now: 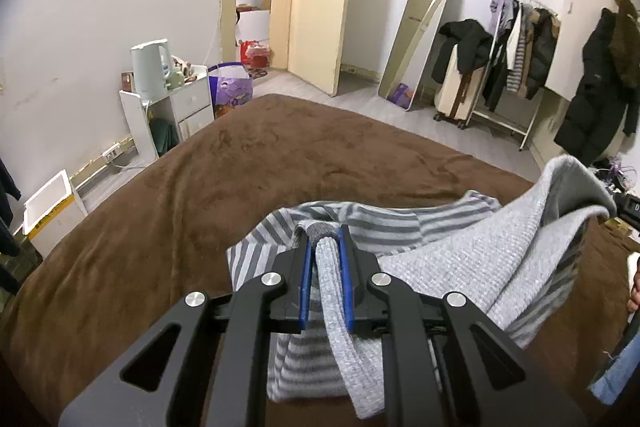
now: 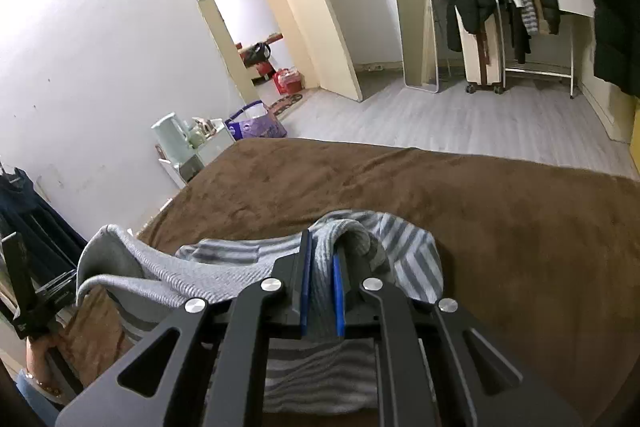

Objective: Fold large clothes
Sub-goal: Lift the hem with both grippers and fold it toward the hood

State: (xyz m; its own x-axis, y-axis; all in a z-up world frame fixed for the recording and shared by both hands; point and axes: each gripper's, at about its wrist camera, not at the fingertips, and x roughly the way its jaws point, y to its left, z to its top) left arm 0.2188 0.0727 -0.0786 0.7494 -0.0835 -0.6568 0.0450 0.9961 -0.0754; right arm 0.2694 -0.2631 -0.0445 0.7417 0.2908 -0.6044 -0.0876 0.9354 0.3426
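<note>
A grey striped knit garment point(image 1: 448, 255) with a plain grey knit part hangs between both grippers above the brown bed cover point(image 1: 240, 163). My left gripper point(image 1: 326, 235) is shut on a fold of its grey knit edge. My right gripper point(image 2: 324, 247) is shut on another bunched grey edge of the same garment point(image 2: 404, 247). The cloth sags between them, and its collar or hood point(image 2: 104, 251) stands up on the left in the right wrist view. The other gripper's black body point(image 2: 24, 291) shows at the far left edge of that view.
The brown bed point(image 2: 480, 211) fills the foreground. A white side cabinet with a kettle point(image 1: 150, 67) stands at the bed's left. A purple bag point(image 1: 232, 87), a leaning mirror point(image 1: 420, 27), a suitcase and a clothes rack point(image 1: 516, 39) stand on the grey floor beyond.
</note>
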